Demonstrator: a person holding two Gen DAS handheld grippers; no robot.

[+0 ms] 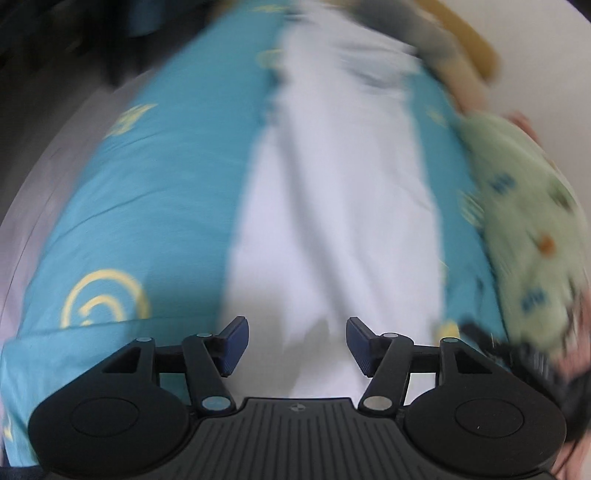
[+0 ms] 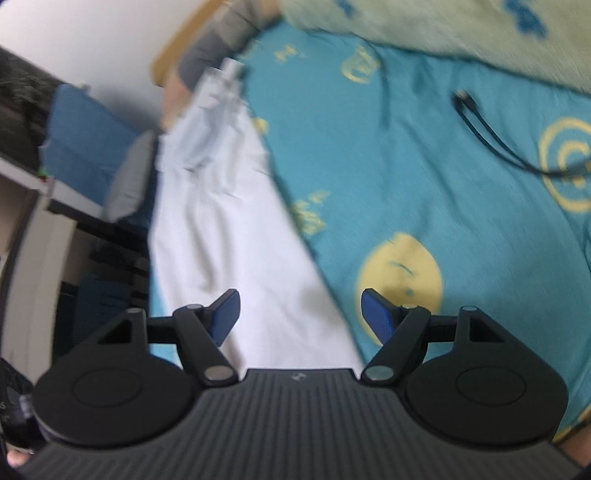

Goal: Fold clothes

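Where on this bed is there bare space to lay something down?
Bare teal patterned bedsheet lies between the long white garment and the thin black cable. It is crowded beyond that, where the pale green printed quilt is bunched up.

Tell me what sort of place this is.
Probably a bedroom: a white garment lies on a teal printed sheet, with a green patterned blanket bunched at the edge and a wooden headboard against the wall.
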